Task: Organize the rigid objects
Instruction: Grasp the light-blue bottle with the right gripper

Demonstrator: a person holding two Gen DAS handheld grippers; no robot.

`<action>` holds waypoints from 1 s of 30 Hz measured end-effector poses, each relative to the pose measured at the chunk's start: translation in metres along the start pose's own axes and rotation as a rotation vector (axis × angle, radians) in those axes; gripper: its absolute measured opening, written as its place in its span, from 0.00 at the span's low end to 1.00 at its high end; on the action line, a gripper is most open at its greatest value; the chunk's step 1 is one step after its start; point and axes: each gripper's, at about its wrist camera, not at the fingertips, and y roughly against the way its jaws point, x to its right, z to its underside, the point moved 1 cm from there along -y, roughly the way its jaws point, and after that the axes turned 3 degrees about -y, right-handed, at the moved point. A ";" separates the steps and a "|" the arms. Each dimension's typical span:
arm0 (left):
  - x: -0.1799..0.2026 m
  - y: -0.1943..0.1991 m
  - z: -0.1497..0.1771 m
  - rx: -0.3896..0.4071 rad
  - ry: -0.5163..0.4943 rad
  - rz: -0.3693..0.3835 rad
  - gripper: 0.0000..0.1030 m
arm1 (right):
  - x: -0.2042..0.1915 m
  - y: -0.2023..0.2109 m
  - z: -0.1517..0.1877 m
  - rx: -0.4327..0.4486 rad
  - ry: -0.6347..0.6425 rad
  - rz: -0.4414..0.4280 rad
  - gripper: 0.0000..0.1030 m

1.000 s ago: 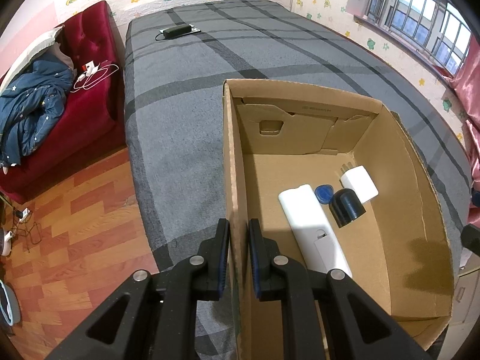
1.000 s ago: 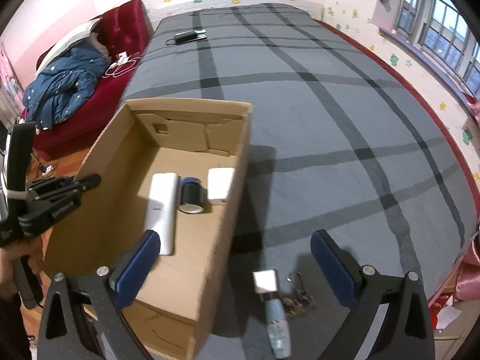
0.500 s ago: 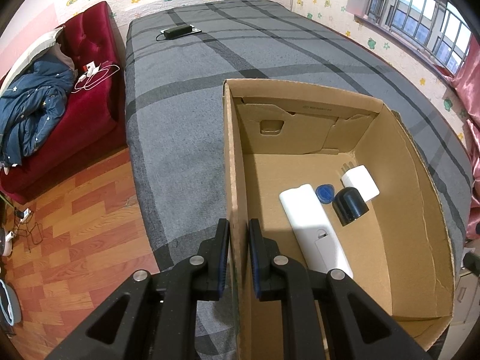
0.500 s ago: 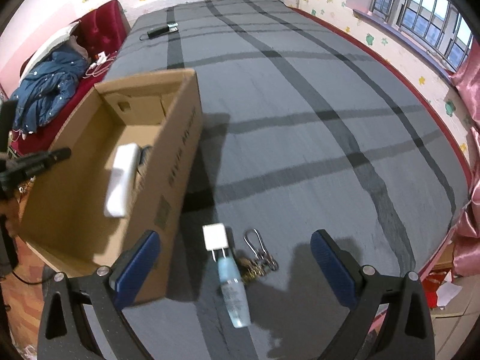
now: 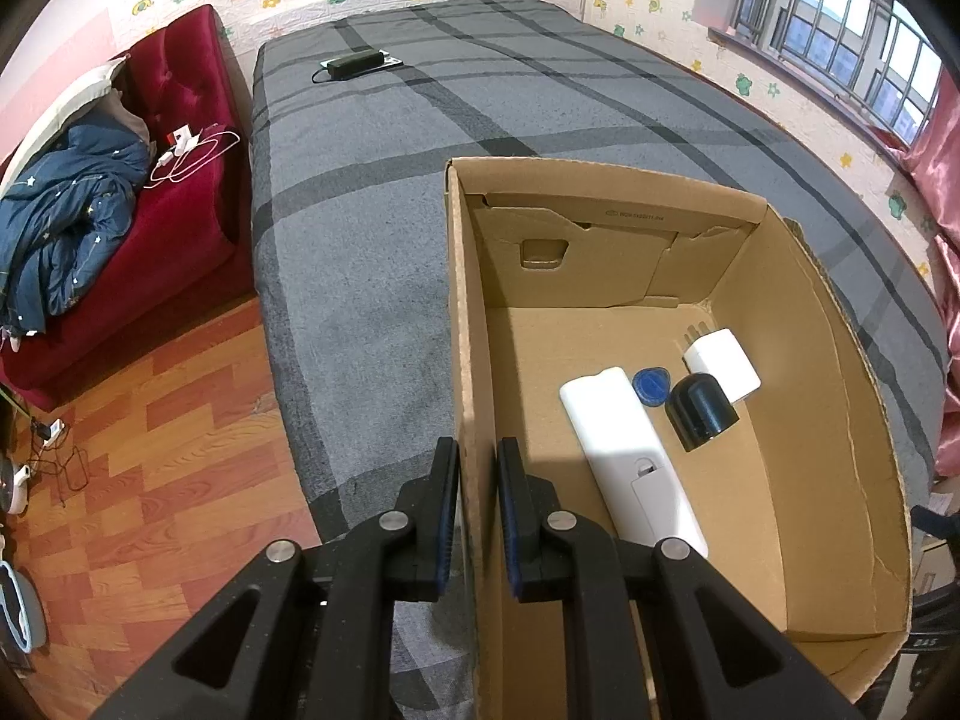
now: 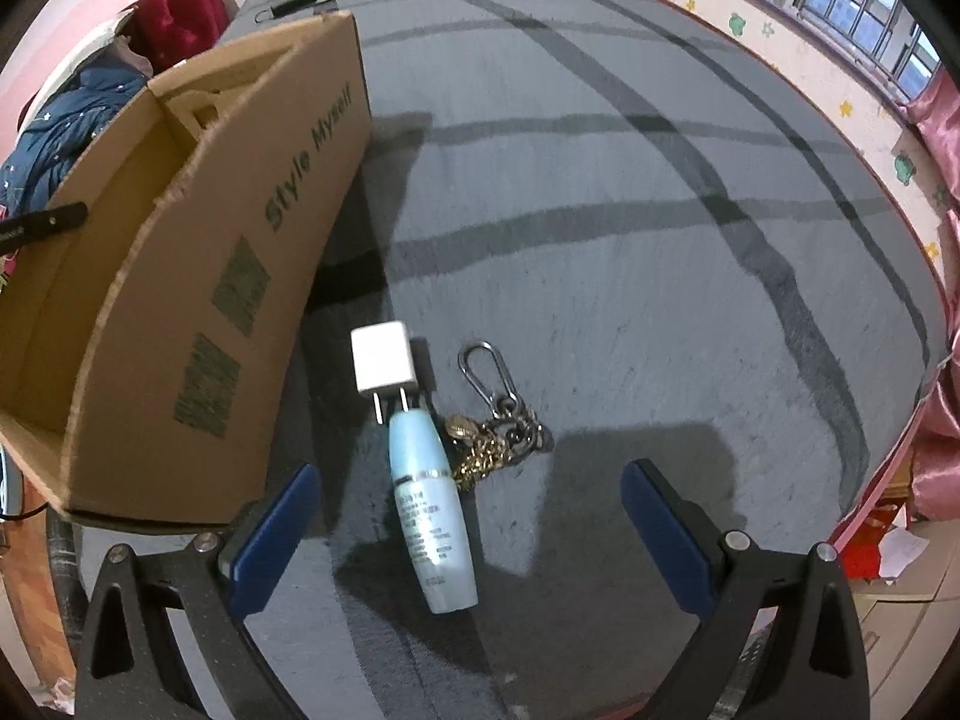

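My left gripper (image 5: 477, 468) is shut on the left wall of the open cardboard box (image 5: 465, 324) on the grey bed. On the box floor lie a long white device (image 5: 624, 450), a blue disc (image 5: 651, 385), a black cylinder (image 5: 699, 411) and a white charger (image 5: 723, 363). My right gripper (image 6: 468, 498) hangs open over the bed right of the box (image 6: 198, 276). A pale blue bottle (image 6: 429, 510) lies between its fingers. Just beyond are a white plug adapter (image 6: 384, 360) and a keychain with a carabiner (image 6: 489, 402).
A black adapter with a cable (image 5: 354, 63) lies at the bed's far end. A red sofa (image 5: 150, 180) with a blue jacket (image 5: 54, 222) stands left, over wood flooring (image 5: 150, 450). Pink curtains (image 6: 936, 360) hang at the right edge of the bed.
My right gripper has come down and moved right, from over the box to over the bottle, the plug adapter and the keychain. The left gripper and the box have not moved.
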 end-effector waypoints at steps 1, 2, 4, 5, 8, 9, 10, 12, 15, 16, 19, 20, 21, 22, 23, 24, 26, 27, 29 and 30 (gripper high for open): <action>0.000 0.000 0.000 0.000 0.001 0.000 0.13 | 0.000 -0.003 0.001 -0.004 -0.002 -0.002 0.99; 0.000 0.000 0.000 0.000 0.001 0.001 0.13 | 0.001 -0.007 0.003 -0.010 -0.004 -0.001 0.99; 0.000 0.000 0.000 0.000 -0.001 -0.001 0.13 | 0.001 -0.015 0.006 -0.029 -0.006 -0.003 0.99; 0.000 0.000 0.000 0.000 -0.001 -0.001 0.13 | 0.001 -0.019 0.007 -0.036 -0.007 -0.003 0.99; 0.000 0.000 0.000 0.000 -0.001 -0.001 0.13 | 0.000 -0.027 0.011 -0.055 -0.006 -0.002 0.99; 0.000 0.000 0.000 0.000 -0.001 -0.001 0.13 | 0.001 -0.030 0.012 -0.061 -0.006 -0.002 0.99; 0.000 0.000 0.000 0.000 -0.001 -0.002 0.13 | 0.001 -0.032 0.013 -0.067 -0.008 -0.003 0.99; -0.001 0.000 0.000 0.000 -0.001 -0.002 0.13 | 0.002 -0.034 0.013 -0.076 -0.014 -0.012 0.99; -0.001 0.000 0.000 0.000 -0.002 -0.002 0.13 | 0.001 -0.036 0.013 -0.088 -0.004 -0.018 0.91; 0.000 0.000 0.000 0.000 0.000 -0.001 0.13 | 0.000 -0.036 0.014 -0.087 0.002 -0.020 0.87; 0.000 0.000 0.000 0.000 -0.001 -0.002 0.13 | -0.001 -0.034 0.014 -0.090 0.004 -0.029 0.54; 0.000 0.000 0.000 0.001 -0.003 -0.003 0.13 | -0.001 -0.032 0.015 -0.090 0.004 -0.032 0.48; 0.000 0.000 0.000 0.001 -0.003 -0.004 0.13 | -0.004 -0.030 0.018 -0.088 0.006 -0.038 0.36; 0.000 0.000 0.000 0.001 -0.003 -0.004 0.13 | -0.007 -0.029 0.017 -0.085 0.008 -0.046 0.27; 0.000 0.000 0.000 0.001 -0.003 -0.004 0.13 | -0.009 -0.026 0.018 -0.080 0.014 -0.042 0.27; 0.000 0.000 0.000 0.001 -0.003 -0.004 0.13 | -0.011 -0.024 0.018 -0.074 0.018 -0.038 0.27; 0.000 0.000 0.000 0.001 -0.002 -0.003 0.13 | -0.012 -0.022 0.019 -0.067 0.015 -0.041 0.26; 0.000 0.000 0.000 0.001 -0.002 -0.003 0.13 | -0.013 -0.021 0.020 -0.066 0.011 -0.042 0.26; 0.000 0.000 0.001 0.002 -0.001 -0.003 0.13 | -0.011 -0.018 0.021 -0.064 0.005 -0.044 0.26; 0.000 0.000 0.001 0.002 0.000 -0.002 0.13 | -0.011 -0.016 0.021 -0.061 0.004 -0.047 0.26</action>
